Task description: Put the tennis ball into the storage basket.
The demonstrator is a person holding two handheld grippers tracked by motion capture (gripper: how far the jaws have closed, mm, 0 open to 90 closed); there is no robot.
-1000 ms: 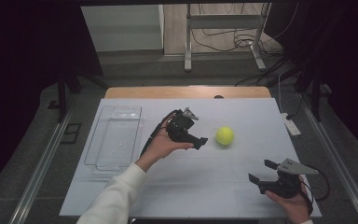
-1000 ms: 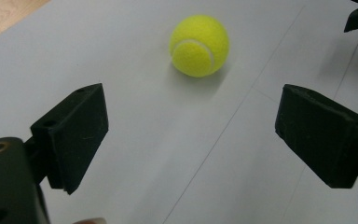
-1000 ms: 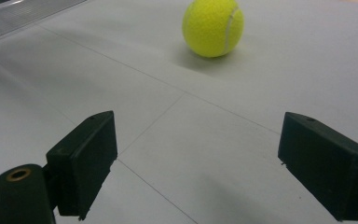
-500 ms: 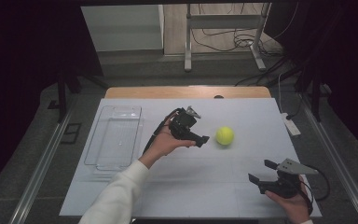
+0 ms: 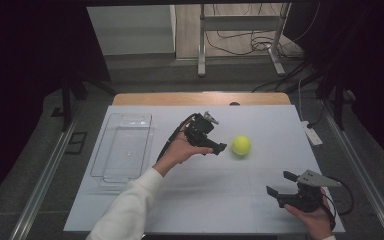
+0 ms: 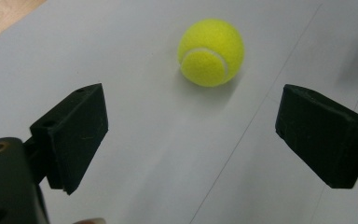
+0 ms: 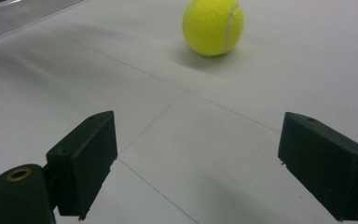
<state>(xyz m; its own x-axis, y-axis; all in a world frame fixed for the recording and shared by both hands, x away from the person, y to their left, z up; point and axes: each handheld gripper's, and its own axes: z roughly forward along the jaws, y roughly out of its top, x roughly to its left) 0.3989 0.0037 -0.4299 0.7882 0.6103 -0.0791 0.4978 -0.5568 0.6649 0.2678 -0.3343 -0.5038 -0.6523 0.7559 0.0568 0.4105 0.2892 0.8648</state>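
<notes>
Presently both claws wide and empty, left claw (image 5: 219, 148) just beside the tennis ball (image 5: 241, 145), right claw (image 5: 280, 183) well apart

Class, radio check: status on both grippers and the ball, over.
Left gripper open, just short of tennis ball. Right gripper open, idle at near edge. Ball free on table; path clear.

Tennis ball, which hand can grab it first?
Probably the left. The left gripper hangs close beside the tennis ball with jaws open, and the ball lies just ahead between them in its own view. The right gripper, also open, sits farther off near the table's front edge.
</notes>
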